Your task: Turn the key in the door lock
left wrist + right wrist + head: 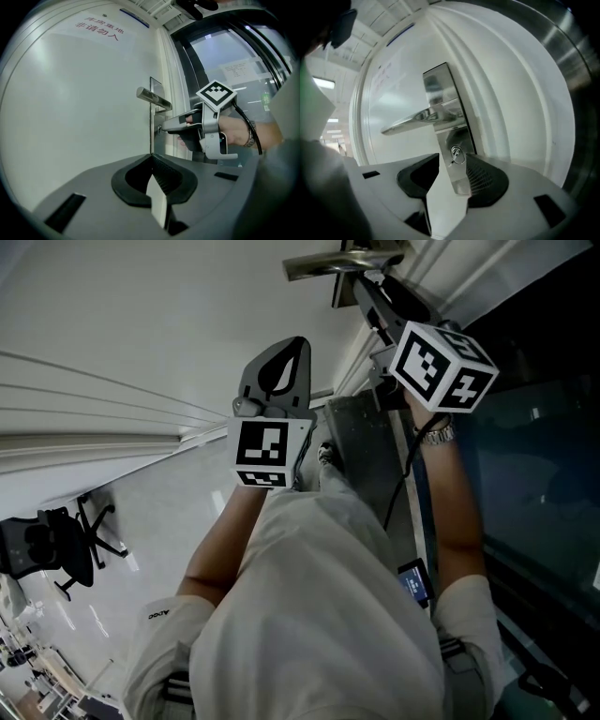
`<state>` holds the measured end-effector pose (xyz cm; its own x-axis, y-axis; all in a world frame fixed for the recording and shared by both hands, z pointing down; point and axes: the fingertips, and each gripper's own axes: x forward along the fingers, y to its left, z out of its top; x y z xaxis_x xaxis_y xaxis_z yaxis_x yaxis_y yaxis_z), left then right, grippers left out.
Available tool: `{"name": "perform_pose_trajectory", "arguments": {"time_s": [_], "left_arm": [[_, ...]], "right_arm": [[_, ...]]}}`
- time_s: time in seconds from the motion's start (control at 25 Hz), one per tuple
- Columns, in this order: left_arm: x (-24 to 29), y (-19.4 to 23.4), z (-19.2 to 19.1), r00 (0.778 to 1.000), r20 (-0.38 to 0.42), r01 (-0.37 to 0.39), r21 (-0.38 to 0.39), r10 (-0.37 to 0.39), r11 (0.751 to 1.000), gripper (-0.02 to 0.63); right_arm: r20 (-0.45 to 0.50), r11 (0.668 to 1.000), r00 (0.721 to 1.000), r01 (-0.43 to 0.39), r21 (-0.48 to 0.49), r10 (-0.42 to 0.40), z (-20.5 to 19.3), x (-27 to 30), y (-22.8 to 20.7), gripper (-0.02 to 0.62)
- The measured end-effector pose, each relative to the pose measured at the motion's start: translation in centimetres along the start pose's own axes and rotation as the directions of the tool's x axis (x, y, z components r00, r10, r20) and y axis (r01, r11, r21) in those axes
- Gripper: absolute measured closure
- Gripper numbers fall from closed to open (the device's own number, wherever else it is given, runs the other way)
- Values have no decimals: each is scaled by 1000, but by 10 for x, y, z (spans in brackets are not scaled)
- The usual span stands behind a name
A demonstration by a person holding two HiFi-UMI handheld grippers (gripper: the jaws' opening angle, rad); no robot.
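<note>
- One key (458, 156) is seen: small and silvery with a looped head. It is set in the round keyhole low on the steel plate (440, 93), just under the handle (412, 119).
- One lever handle and one plate are counted on the white door (393, 84).
- Two grippers are counted, each fitted with one marker cube.
- The jaws of the right gripper (453, 159) are spread wide at the lock. The key is framed between them, and no pad is pressed on it.
- The jaws of the left gripper (151, 157) are pressed together at the tips with nothing pinched. It is held apart from the lock, facing the door.
- One line of red print (99, 32) is seen high on the door.
- One office chair (66, 559) is seen on the floor.
</note>
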<state>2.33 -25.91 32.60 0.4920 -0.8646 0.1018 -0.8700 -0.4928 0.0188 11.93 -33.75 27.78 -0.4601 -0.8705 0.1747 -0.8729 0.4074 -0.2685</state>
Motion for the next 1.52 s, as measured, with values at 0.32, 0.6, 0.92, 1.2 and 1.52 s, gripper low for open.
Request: {"name": "perform_pose_trajectory", "arguments": {"time_s": [0.32, 0.6, 0.92, 1.2, 1.52], "left_arm": [[5, -6, 1, 1000, 2, 11, -3, -11, 1000, 597], [6, -1, 0, 1000, 3, 12, -11, -12, 1000, 597], [4, 7, 1, 1000, 4, 10, -15, -10, 1000, 597], [3, 13, -2, 1000, -2, 11, -18, -11, 1000, 597], [-2, 14, 0, 1000, -1, 20, -15, -20, 1000, 597]], "right_arm": [[-29, 814, 992, 84, -575, -123, -4, -10, 2, 439], [70, 350, 959, 167, -922, -273, -8, -7, 4, 439], [151, 44, 934, 174, -984, -325, -9, 2, 8, 440], [195, -13, 920, 202, -979, -341, -10, 4, 7, 497], [187, 235, 920, 278, -931, -344, -4, 1, 9, 499]]}}
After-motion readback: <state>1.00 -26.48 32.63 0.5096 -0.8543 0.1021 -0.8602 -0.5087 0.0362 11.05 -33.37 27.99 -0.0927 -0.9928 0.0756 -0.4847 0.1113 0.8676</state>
